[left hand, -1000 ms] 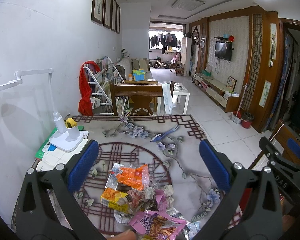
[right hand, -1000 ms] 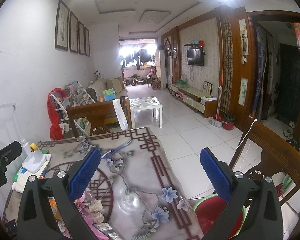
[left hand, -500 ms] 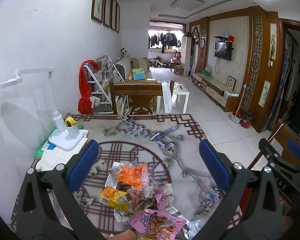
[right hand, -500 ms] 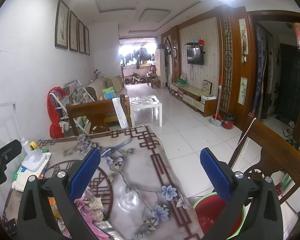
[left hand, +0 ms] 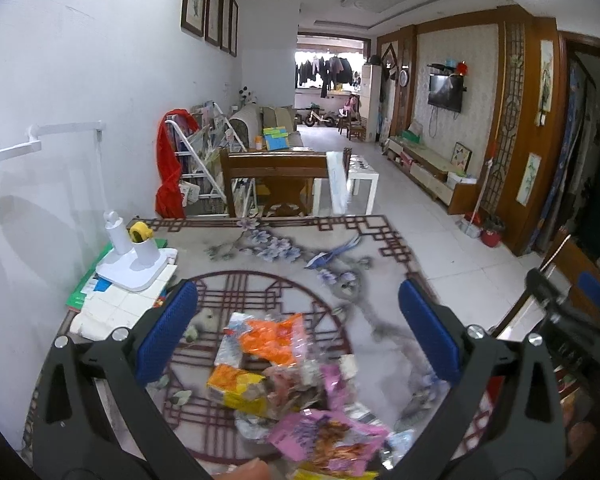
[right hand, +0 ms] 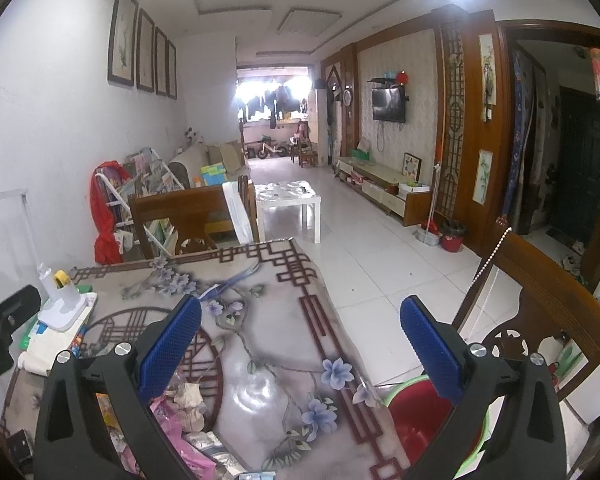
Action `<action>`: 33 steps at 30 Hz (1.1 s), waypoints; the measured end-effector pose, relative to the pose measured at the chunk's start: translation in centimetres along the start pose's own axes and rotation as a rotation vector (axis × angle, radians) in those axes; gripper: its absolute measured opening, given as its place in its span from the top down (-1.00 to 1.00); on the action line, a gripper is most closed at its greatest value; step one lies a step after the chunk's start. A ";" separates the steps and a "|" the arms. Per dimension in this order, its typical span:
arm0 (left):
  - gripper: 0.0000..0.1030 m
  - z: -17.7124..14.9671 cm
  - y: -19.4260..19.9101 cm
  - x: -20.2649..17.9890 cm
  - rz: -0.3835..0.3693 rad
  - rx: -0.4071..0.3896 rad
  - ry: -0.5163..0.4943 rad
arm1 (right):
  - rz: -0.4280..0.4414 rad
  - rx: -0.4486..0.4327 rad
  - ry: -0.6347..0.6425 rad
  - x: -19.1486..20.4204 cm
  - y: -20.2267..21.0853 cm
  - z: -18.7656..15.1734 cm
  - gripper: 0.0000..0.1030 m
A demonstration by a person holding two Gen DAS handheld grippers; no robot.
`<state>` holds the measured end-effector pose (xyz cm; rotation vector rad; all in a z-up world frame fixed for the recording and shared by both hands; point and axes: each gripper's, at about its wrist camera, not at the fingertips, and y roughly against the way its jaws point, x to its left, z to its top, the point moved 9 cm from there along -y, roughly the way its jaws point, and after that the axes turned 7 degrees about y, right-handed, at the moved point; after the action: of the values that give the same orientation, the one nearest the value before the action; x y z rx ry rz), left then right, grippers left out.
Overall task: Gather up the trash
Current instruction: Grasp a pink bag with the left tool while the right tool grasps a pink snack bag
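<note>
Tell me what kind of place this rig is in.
Most likely a lived-in home, a combined dining and living room: wall-mounted TV, sofa, white coffee table, and a table with a floral cloth holding snack wrappers.

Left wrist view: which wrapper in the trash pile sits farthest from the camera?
The crinkled orange plastic wrapper. It lies at the pile's far edge, beyond the yellow-orange packet and the pink printed snack bag, which is nearest the camera.

Glossy crinkled plastic wrappers, smooth printed tablecloth, glossy red plastic bucket, polished wooden chair
</note>
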<state>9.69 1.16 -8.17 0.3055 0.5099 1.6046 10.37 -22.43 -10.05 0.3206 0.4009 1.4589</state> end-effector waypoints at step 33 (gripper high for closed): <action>0.86 -20.9 -5.2 19.4 -0.008 0.519 0.095 | 0.492 0.610 0.284 16.7 -6.0 -16.2 -0.41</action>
<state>2.06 17.63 -30.78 0.6149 1.0013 1.4647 9.57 -6.83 -28.35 0.7411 1.0603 1.8463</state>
